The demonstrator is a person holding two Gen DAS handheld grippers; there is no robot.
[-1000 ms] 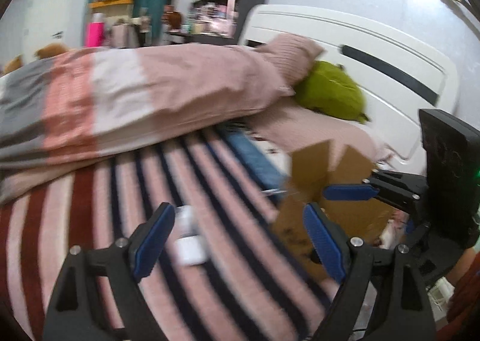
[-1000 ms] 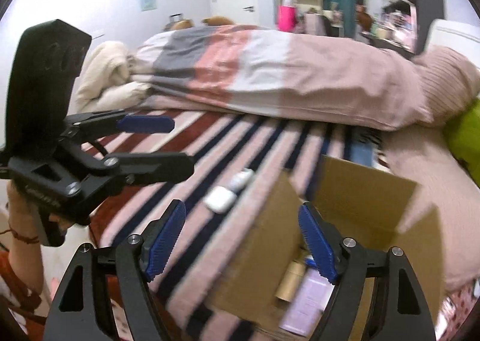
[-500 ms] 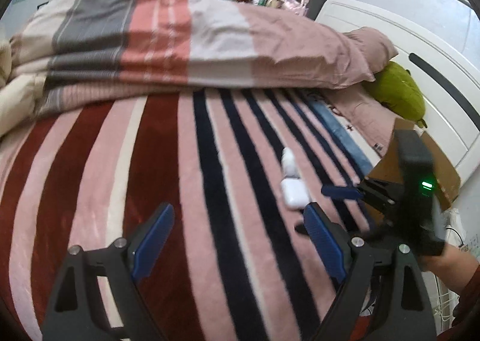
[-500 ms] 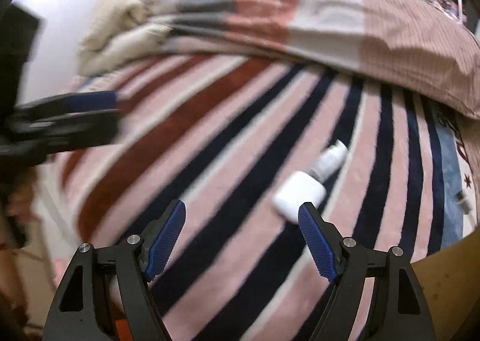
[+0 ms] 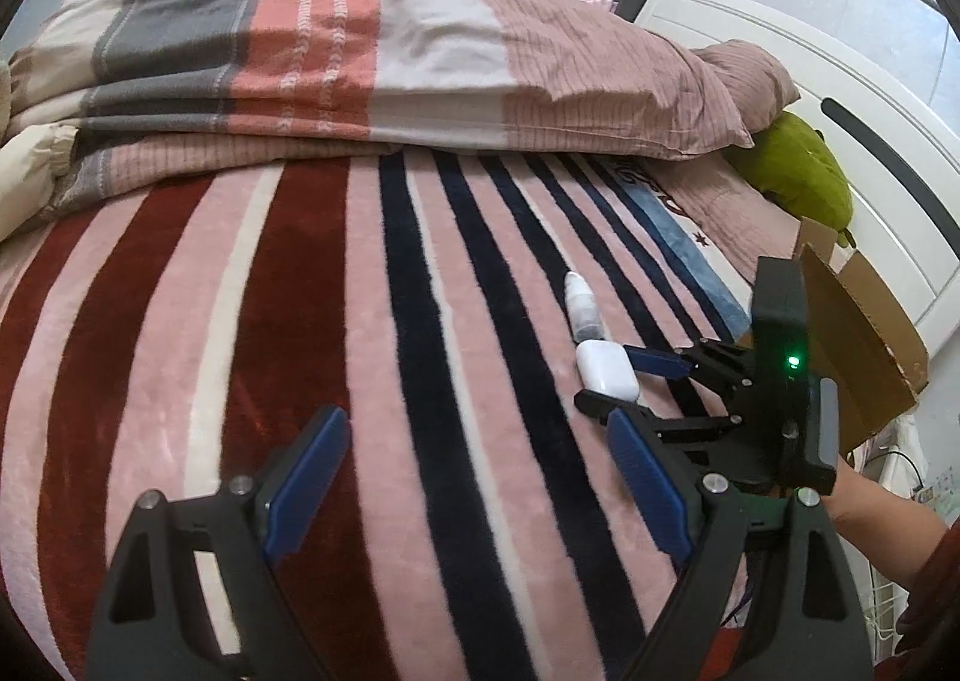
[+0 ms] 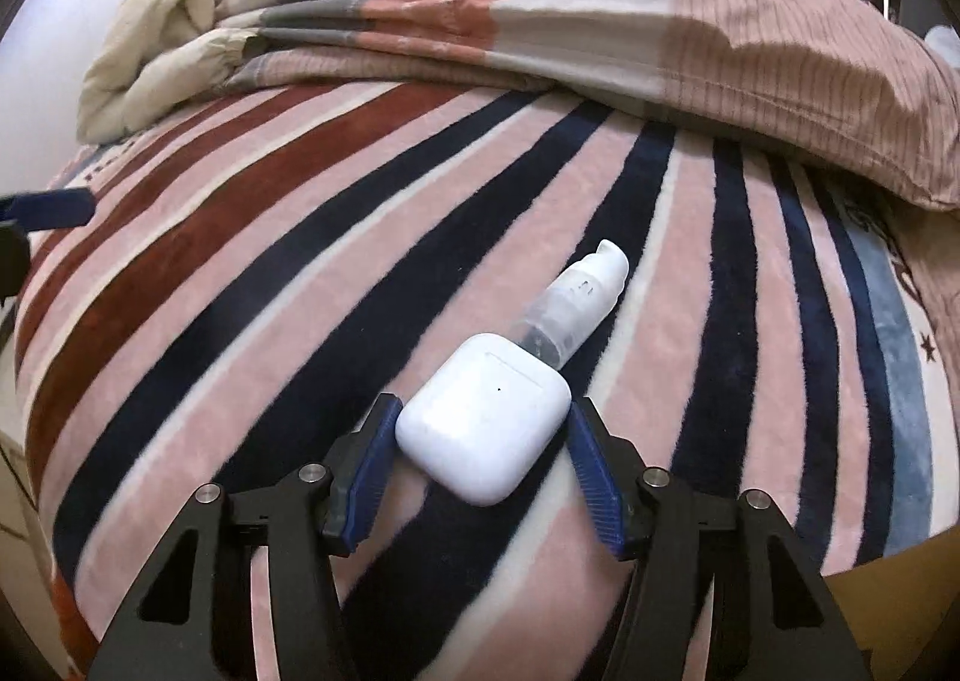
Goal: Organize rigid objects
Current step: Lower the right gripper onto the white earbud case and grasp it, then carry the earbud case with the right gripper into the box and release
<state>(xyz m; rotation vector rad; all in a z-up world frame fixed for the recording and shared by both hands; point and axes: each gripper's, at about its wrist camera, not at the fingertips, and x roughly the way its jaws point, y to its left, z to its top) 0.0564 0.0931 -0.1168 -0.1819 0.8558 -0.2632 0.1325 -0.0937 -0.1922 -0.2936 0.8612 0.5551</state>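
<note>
Reaching down onto the bed, the right gripper (image 6: 480, 450) straddles a small white glossy rounded-corner plastic earbud case (image 6: 485, 417) that lies on the plush striped blanket (image 6: 252, 273) of pink, maroon, cream and navy bands. Its jaws are closing: the blue ribbed pads (image 6: 367, 477) sit right at the case's left and right edges, and whether they already press on it cannot be told. The case rests flat on the blanket, one corner toward the camera. Touching its far corner is a small translucent plastic spray bottle with a white cap (image 6: 573, 300), lying on its side and pointing away to the upper right.

From the left wrist view, the right gripper (image 5: 606, 381) comes in from the right edge, angled downward, its black body showing a green light, with a person's bare forearm and a dark red sleeve (image 5: 924, 579) behind it. The case (image 5: 606, 372) sits between its fingertips and the bottle (image 5: 582, 303) just beyond.

The left gripper (image 5: 468, 486) hovers over the blanket near the bed's edge, tilted down, jaws spread wide with nothing between them, well to the left of the case.

Behind the right gripper stands an open brown cardboard box (image 5: 858, 333) at the bed's side. A folded quilt in grey, salmon, white and dusty pink blocks (image 5: 384, 57) lies across the far side of the bed, and a green plush toy (image 5: 798, 171) sits beside the white headboard (image 5: 870, 81).
</note>
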